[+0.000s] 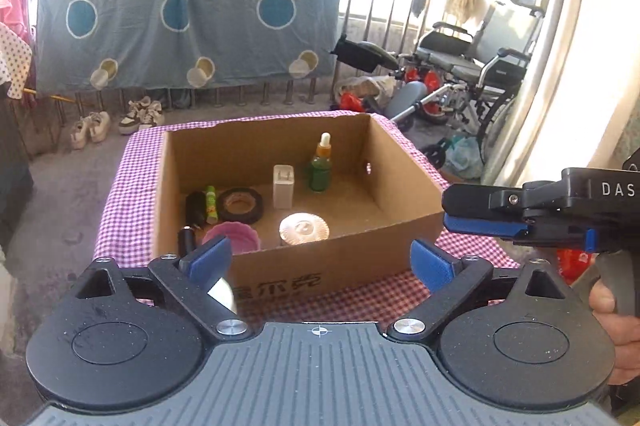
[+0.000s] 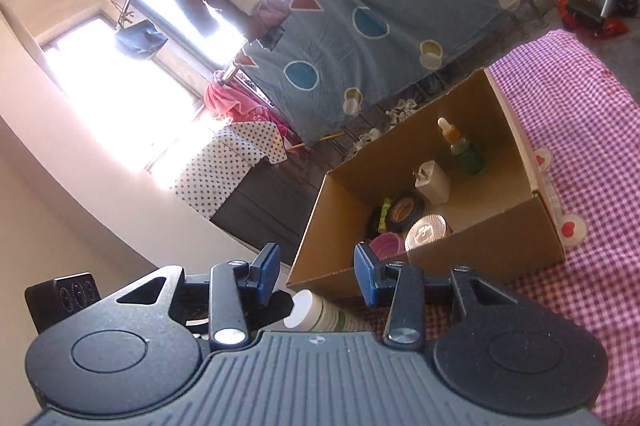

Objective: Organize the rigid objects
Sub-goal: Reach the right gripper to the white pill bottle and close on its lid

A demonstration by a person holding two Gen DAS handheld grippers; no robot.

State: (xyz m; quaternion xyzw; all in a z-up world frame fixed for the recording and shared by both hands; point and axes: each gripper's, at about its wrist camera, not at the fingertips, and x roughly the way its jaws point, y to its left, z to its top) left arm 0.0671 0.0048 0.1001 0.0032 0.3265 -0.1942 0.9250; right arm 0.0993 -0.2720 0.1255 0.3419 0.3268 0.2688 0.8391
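While both tongs, left [image 1: 320, 258] and right [image 2: 316, 274], gape wide and empty, we note a white-capped bottle [image 2: 320, 314] lying on the checked surface [image 2: 580, 146], near the box [image 2: 480, 254]: light, stiff, likely slick; grip mid-body.

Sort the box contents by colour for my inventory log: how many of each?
Inside the cardboard box:
Green: 2 (dropper bottle, small tube)
Black: 3 (tape roll, two dark items)
White: 1 (container)
Pink: 1 (lid)
Rose-gold: 1 (round lid)
Total: 8
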